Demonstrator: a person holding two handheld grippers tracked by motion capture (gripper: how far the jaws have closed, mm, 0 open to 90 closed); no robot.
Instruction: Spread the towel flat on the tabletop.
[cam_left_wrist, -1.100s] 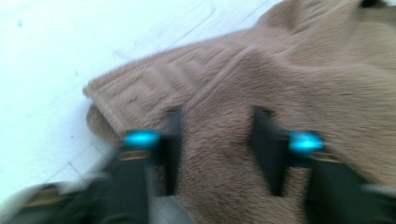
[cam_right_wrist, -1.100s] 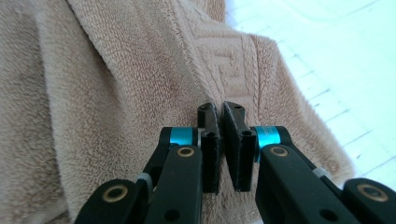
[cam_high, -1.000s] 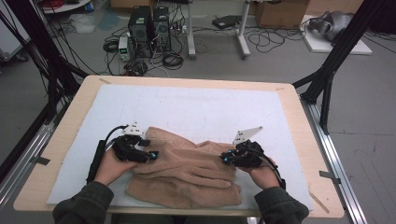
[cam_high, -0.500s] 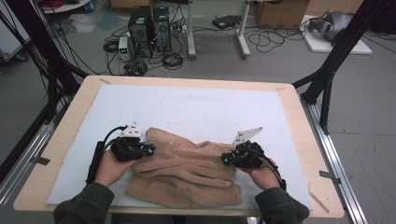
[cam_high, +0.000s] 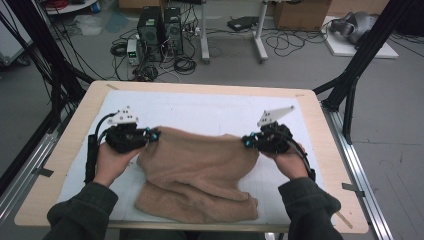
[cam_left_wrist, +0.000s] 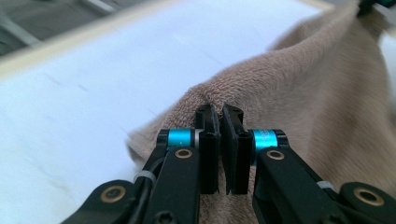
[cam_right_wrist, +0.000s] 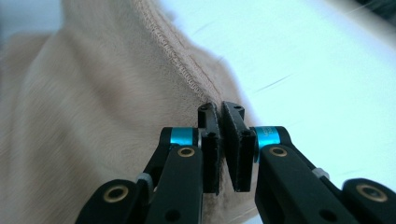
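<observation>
The left gripper (cam_high: 156, 135) is clamped on one upper corner of the tan towel (cam_high: 200, 175), its jaws having just closed on the cloth; the right gripper (cam_high: 246, 142) pinches the opposite corner at the hem. Between them the top edge hangs stretched above the table (cam_high: 65, 165), while the lower part lies bunched on the white mat (cam_high: 200, 110) near the near edge.

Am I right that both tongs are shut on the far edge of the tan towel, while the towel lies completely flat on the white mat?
Not quite: the tan towel is not flat. In the high view the left tongs and right tongs hold its far edge raised, so it hangs between them, with only the near part on the white mat. Both tongs are indeed shut on it.
</observation>
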